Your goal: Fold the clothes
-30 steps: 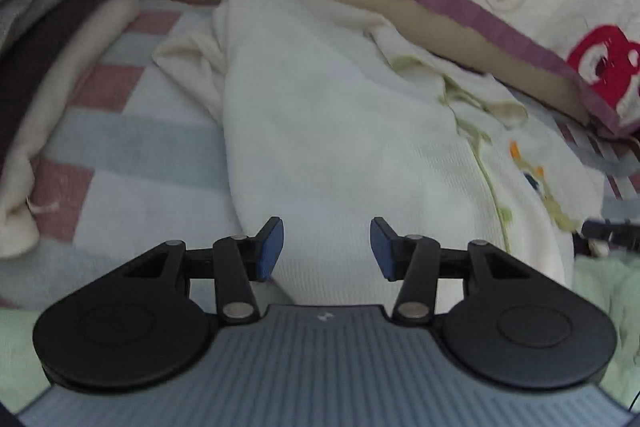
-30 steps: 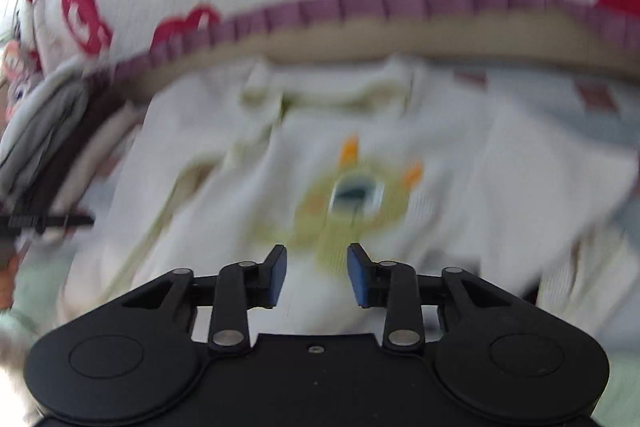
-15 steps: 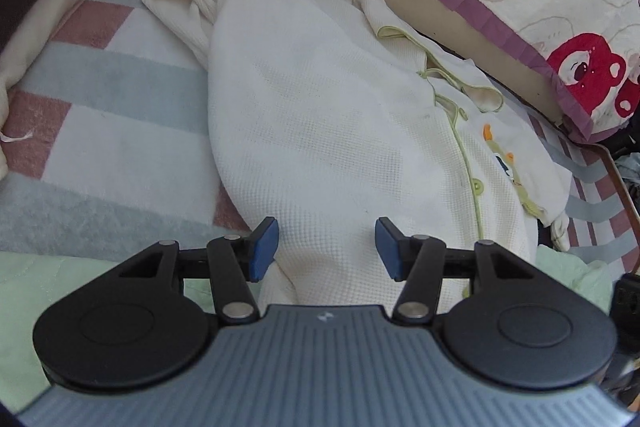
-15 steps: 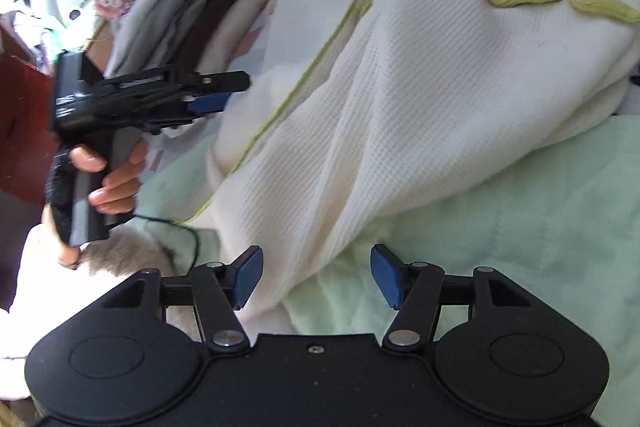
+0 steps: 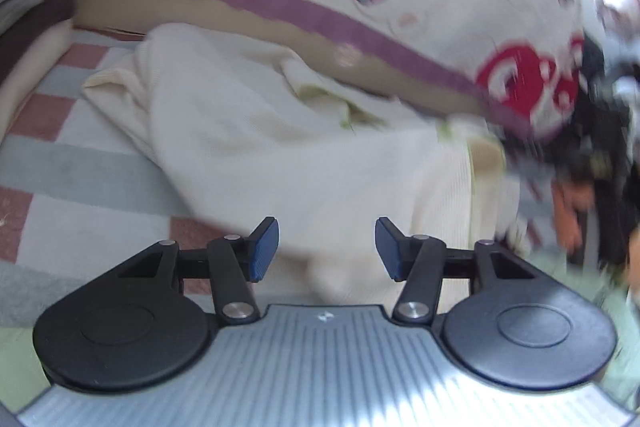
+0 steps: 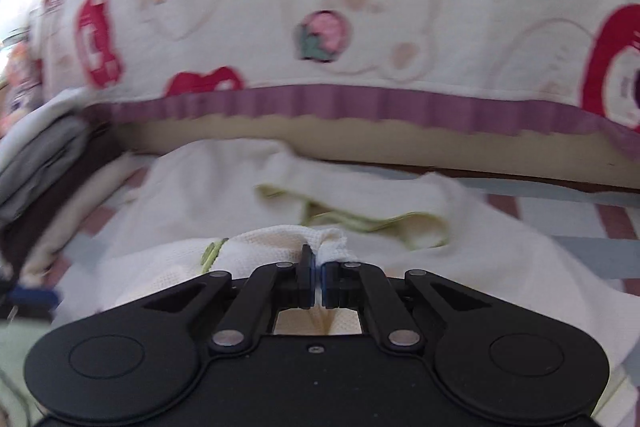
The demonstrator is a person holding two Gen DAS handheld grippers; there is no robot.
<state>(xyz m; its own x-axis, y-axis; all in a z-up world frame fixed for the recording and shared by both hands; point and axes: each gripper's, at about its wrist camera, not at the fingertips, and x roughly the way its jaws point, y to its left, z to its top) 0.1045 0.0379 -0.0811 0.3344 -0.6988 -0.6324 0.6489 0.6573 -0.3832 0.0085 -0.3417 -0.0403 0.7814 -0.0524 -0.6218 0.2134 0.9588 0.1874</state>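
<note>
Garment (image 5: 304, 163): cream waffle-knit piece with green trim, lying on the striped blanket.
Striped blanket (image 5: 80, 167): landmark surface; pink, grey and white bands.
Pillow (image 6: 320, 7): cartoon print, purple border, behind the garment.
Left gripper (image 5: 326, 247): blue pads spread apart, over the garment's near edge.
Right gripper (image 6: 316, 273): fingers pressed together, pinching a raised fold of the garment.

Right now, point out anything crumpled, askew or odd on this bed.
The cream garment lies askew and rumpled on the striped sheet, its green-trimmed neckline folded open. The right gripper pinches a bunched fold of it; the left gripper is open, holding nothing. Nothing looks spilled or damaged.
</note>
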